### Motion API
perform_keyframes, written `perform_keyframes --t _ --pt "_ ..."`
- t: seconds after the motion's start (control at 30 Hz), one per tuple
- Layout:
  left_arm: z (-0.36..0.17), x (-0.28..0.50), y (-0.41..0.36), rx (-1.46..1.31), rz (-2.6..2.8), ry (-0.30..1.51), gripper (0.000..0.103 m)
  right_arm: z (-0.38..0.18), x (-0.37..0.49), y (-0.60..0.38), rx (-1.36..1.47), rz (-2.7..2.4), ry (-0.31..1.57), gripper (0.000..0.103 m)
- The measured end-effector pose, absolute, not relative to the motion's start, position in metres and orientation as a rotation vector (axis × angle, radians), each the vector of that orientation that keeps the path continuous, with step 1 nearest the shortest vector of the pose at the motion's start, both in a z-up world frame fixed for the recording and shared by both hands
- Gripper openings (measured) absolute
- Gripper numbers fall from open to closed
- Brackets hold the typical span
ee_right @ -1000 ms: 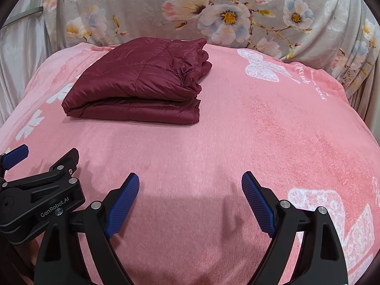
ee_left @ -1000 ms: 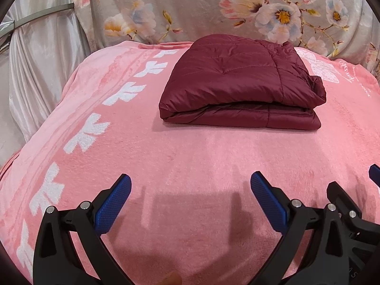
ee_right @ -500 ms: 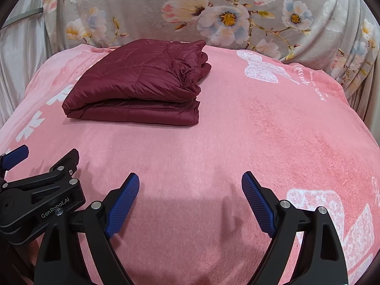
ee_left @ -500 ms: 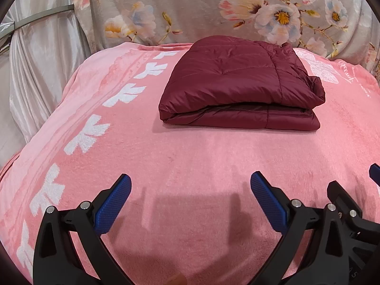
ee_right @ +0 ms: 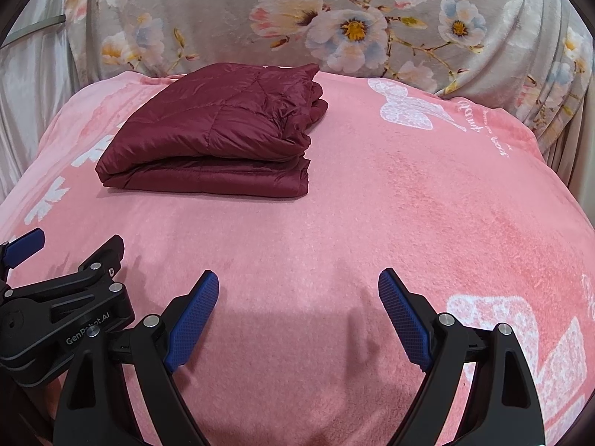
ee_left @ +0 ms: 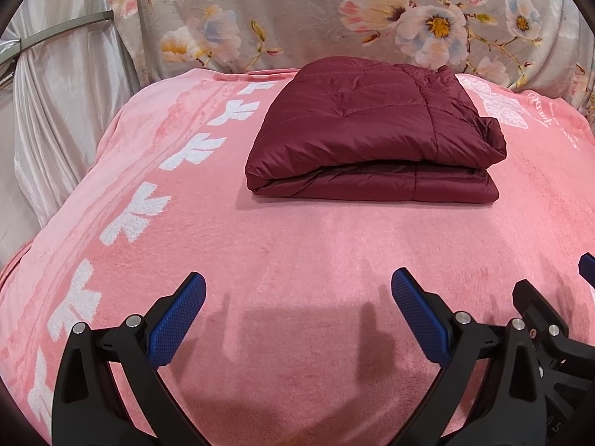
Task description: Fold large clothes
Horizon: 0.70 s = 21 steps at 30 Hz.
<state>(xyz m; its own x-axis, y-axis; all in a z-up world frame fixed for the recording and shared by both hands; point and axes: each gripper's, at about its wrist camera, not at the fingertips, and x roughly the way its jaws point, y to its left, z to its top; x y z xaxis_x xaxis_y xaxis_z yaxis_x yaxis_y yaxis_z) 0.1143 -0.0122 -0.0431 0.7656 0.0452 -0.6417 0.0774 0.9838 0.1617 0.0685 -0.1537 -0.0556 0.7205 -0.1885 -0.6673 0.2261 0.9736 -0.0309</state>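
A dark red quilted jacket [ee_left: 375,137] lies folded into a thick rectangle on the pink blanket [ee_left: 297,252], toward the far side. It also shows in the right wrist view [ee_right: 219,137], left of centre. My left gripper [ee_left: 297,293] is open and empty, low over the blanket, well short of the jacket. My right gripper [ee_right: 297,290] is open and empty, beside the left one and equally short of the jacket. The left gripper's body shows in the right wrist view [ee_right: 63,308].
A grey floral cloth [ee_left: 372,18] hangs behind the bed. A pale satin curtain [ee_left: 55,111] hangs at the left. The pink blanket has white leaf prints [ee_left: 134,212] along its left side and white butterfly prints [ee_right: 409,107] on the right.
Both grippers have drawn back very slightly from the jacket. The jacket has not moved and both grippers stay open.
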Motion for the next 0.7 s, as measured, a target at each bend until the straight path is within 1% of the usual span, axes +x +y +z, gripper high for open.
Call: perform_keyframes --t 0.7 --pt "-0.0432 0.1138 -0.0129 0.190 -0.010 0.697 0.096 -0.0565 0.0676 -0.1532 0.052 -0.238 0.729 0.086"
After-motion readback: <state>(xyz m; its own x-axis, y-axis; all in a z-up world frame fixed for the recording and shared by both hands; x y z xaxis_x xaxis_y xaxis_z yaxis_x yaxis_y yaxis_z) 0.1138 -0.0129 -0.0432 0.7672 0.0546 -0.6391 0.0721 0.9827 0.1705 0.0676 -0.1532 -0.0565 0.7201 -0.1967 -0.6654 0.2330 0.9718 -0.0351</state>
